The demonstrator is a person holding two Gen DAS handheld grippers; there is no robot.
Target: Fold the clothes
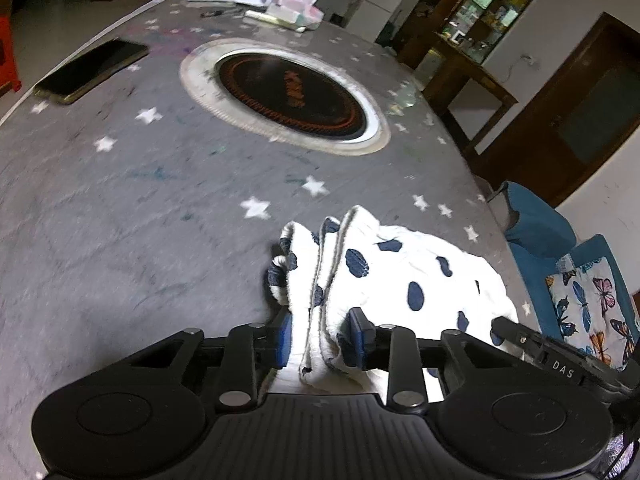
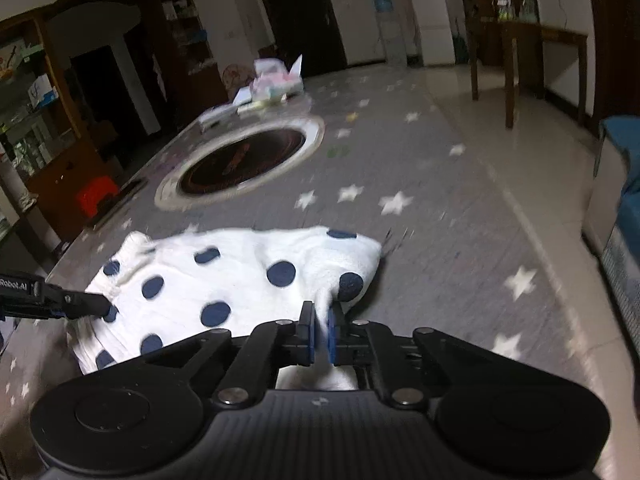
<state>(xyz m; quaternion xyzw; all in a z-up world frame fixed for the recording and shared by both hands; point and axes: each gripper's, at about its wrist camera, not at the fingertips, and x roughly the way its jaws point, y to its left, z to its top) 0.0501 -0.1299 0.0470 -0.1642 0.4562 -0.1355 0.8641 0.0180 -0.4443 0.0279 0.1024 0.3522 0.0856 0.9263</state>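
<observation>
A dark phone (image 1: 90,70) lies flat near the table's far left edge, well apart from the work. A round black burner plate (image 1: 292,94) with a pale ring sits in the middle of the tabletop, and a heap of papers and tissue packs (image 1: 280,8) crowds the far end. Nothing lies between these and the garment.

The white garment with navy dots (image 1: 400,276) lies bunched on the near part of the table. The left gripper (image 1: 322,334) has its jaws partly spread, with several bunched layers of the fabric's edge pinched between the blue pads. The right gripper (image 2: 320,334) has its jaws pressed nearly together, nipping a thin fold of the garment's corner.

The grey table cover (image 1: 120,208) carries white stars. Beyond it stand wooden shelving (image 1: 476,16), a white fridge (image 2: 430,16) and a blue chair (image 1: 536,224).
</observation>
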